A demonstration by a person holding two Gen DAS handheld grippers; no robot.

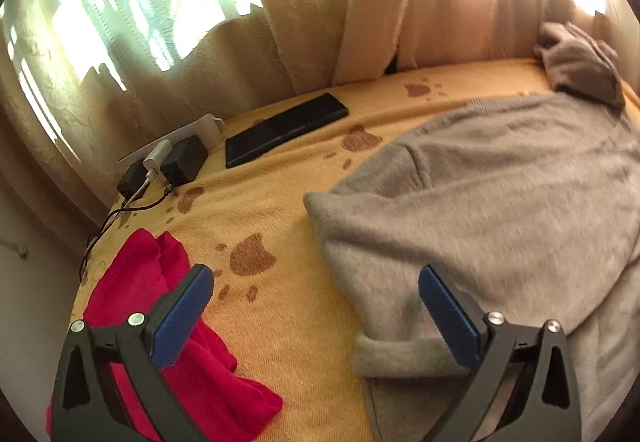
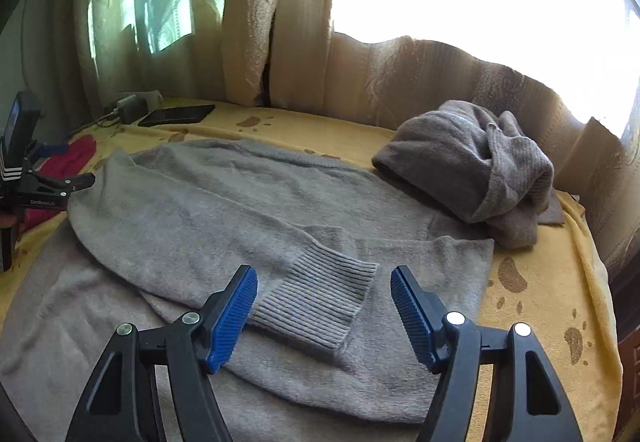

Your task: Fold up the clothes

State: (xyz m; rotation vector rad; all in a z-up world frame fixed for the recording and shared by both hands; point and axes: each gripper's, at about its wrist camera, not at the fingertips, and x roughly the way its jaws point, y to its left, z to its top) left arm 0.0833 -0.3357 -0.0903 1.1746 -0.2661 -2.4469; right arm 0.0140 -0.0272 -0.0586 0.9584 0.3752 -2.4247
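A ribbed cuff [image 2: 316, 306] lies between the right gripper [image 2: 324, 306]'s spread fingers; the left gripper [image 1: 316, 316], also spread, hovers over the grey sweater [image 1: 500, 202]'s edge, perhaps touching.

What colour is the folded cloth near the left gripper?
Red cloth, best in the left wrist view.

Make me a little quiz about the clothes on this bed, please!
1. True or false: the right gripper is squeezing the ribbed cuff of the grey sweater.
2. What colour is the cloth under the left gripper?
3. Which lies nearest the curtain: A) the phone, B) the grey sweater, C) the red cloth?

Key
1. False. Both its fingers stand apart and the cuff lies free on the sweater.
2. Red.
3. A, the phone, beside the chargers at the far edge of the yellow blanket.
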